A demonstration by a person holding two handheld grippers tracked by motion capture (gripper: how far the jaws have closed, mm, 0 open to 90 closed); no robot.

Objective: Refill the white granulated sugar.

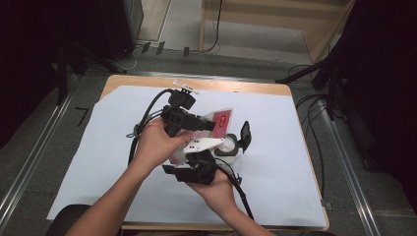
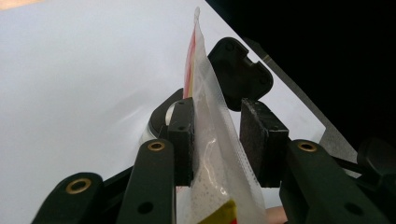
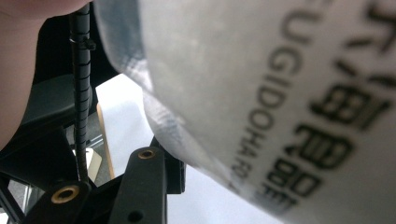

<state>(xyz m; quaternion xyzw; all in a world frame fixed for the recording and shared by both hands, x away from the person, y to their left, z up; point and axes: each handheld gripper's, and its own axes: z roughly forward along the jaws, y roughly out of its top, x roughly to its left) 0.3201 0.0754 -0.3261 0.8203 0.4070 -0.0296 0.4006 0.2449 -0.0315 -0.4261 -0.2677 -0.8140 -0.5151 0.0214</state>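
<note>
1. One bag (image 1: 220, 120) with a red label, held above the white sheet (image 1: 290, 162) over the table's middle.
2. Two grippers. Left gripper (image 2: 217, 140): jaws clamped on the bag's clear, grain-filled part.
3. Right gripper (image 1: 196, 169): against the bag; grip cannot be told.
4. One white jar (image 1: 231, 146), black lid (image 1: 245, 135) flipped open, just beside the bag.

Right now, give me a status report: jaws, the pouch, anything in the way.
Left gripper jaws astride the pouch; grip unconfirmed. Right gripper hard against it; jaw state unclear. Pouch held off the table. A small white container right beside the pouch.
</note>
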